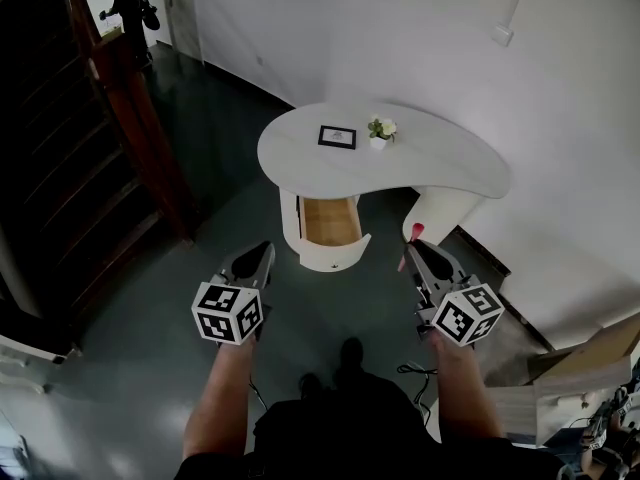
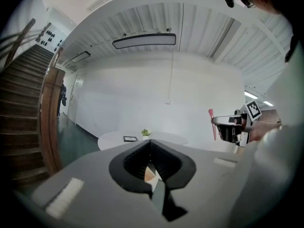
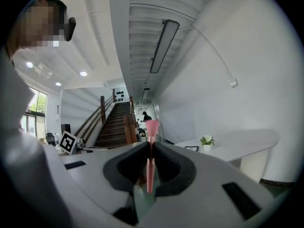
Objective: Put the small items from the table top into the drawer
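Standing well back from the white table (image 1: 450, 178), nowhere near over the drawer (image 1: 335, 255) yet. Pinching a thin pink stick (image 3: 151, 158) in the right gripper (image 3: 150, 175), clamped around mid-shaft, long axis running straight out along the jaws, flared end poking past the tips. Holding the left gripper (image 2: 151, 167) squeezed closed on nothing.

Looking at the drawer pulled open under the table's near edge, wooden inside, seemingly empty from up here. Key bit for the next move: drawer ahead and a touch left of the stick's tip, roughly between the two grippers. About equally far from both, but only the right one loaded. Probably needs a forward reach angled inward, then tipping the stick down to drop in lengthwise instead of bridging the rim.

Spotting two more bits on the table top, well beyond the drawer: a small framed picture (image 1: 337, 136) and a little potted plant (image 1: 380, 130) just beside it. Can't reach either from here, guessing.
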`<state>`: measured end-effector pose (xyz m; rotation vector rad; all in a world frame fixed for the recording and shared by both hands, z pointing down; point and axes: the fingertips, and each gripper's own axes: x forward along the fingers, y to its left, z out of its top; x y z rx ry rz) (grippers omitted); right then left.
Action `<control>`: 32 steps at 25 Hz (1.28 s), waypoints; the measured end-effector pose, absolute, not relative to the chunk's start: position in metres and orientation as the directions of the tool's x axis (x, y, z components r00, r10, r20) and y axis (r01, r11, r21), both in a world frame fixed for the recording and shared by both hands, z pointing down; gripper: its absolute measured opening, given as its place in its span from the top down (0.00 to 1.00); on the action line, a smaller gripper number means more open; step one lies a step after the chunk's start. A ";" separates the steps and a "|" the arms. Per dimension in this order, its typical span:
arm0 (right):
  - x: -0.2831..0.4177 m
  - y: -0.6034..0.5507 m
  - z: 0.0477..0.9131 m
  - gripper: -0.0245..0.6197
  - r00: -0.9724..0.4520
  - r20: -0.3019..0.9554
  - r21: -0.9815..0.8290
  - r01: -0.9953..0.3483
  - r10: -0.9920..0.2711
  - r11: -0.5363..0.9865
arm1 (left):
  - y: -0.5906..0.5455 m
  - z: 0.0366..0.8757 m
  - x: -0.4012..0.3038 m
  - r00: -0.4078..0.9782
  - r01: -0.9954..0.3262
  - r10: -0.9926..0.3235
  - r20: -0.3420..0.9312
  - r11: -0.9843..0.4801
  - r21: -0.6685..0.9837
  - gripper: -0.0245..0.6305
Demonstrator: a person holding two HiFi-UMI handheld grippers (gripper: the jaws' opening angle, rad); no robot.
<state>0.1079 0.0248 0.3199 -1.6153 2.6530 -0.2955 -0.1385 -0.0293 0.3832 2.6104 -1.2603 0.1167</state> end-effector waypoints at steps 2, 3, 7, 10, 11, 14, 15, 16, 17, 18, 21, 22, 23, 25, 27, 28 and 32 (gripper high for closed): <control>0.107 0.017 0.323 0.88 -0.470 0.085 -0.180 -0.875 -0.879 0.450 | -0.032 0.387 -0.137 0.625 -0.780 -0.759 0.182 -0.597 0.187 0.95; 0.106 0.013 0.325 0.88 -0.473 0.087 -0.185 -0.872 -0.877 0.452 | -0.034 0.389 -0.136 0.625 -0.780 -0.758 0.187 -0.597 0.189 0.95; 0.105 -0.012 0.331 0.88 -0.501 0.088 -0.201 -0.855 -0.861 0.477 | -0.049 0.394 -0.137 0.605 -0.795 -0.770 0.200 -0.577 0.185 0.95; 0.110 -0.035 0.337 0.88 -0.517 0.093 -0.210 -0.846 -0.851 0.491 | -0.066 0.399 -0.132 0.592 -0.806 -0.778 0.210 -0.561 0.190 0.95; 0.113 -0.042 0.340 0.88 -0.521 0.095 -0.215 -0.843 -0.848 0.493 | -0.072 0.402 -0.129 0.589 -0.807 -0.778 0.218 -0.558 0.191 0.95; 0.123 -0.069 0.348 0.88 -0.529 0.102 -0.235 -0.836 -0.842 0.497 | -0.092 0.413 -0.117 0.586 -0.810 -0.772 0.247 -0.551 0.199 0.95; 0.127 -0.078 0.352 0.88 -0.533 0.106 -0.242 -0.832 -0.839 0.498 | -0.101 0.416 -0.112 0.584 -0.812 -0.770 0.256 -0.548 0.202 0.95; 0.131 -0.088 0.355 0.88 -0.539 0.112 -0.250 -0.828 -0.835 0.501 | -0.109 0.418 -0.106 0.582 -0.813 -0.769 0.265 -0.545 0.203 0.95; 0.135 -0.098 0.360 0.88 -0.545 0.117 -0.256 -0.824 -0.830 0.505 | -0.118 0.421 -0.101 0.577 -0.816 -0.769 0.275 -0.540 0.204 0.95; 0.140 -0.107 0.365 0.88 -0.551 0.123 -0.262 -0.820 -0.825 0.509 | -0.127 0.423 -0.096 0.572 -0.820 -0.769 0.285 -0.536 0.202 0.95; 0.159 -0.135 0.377 0.88 -0.553 0.130 -0.279 -0.817 -0.823 0.505 | -0.152 0.429 -0.077 0.558 -0.829 -0.765 0.321 -0.531 0.176 0.95; 0.167 -0.146 0.380 0.88 -0.550 0.129 -0.283 -0.818 -0.825 0.501 | -0.161 0.430 -0.069 0.556 -0.829 -0.762 0.331 -0.535 0.162 0.95; 0.175 -0.156 0.382 0.88 -0.548 0.128 -0.286 -0.818 -0.827 0.498 | -0.170 0.431 -0.061 0.555 -0.829 -0.759 0.339 -0.539 0.149 0.95; 0.187 -0.175 0.387 0.88 -0.552 0.128 -0.298 -0.814 -0.824 0.499 | -0.184 0.431 -0.049 0.550 -0.830 -0.757 0.354 -0.542 0.131 0.95; 0.194 -0.191 0.394 0.88 -0.564 0.131 -0.313 -0.804 -0.815 0.506 | -0.196 0.432 -0.042 0.539 -0.836 -0.759 0.365 -0.535 0.120 0.95; 0.195 -0.197 0.397 0.88 -0.573 0.132 -0.322 -0.796 -0.809 0.512 | -0.200 0.432 -0.040 0.531 -0.841 -0.762 0.370 -0.529 0.117 0.95; 0.196 -0.218 0.402 0.88 -0.613 0.135 -0.338 -0.767 -0.778 0.546 | -0.211 0.431 -0.038 0.497 -0.861 -0.777 0.387 -0.498 0.105 0.95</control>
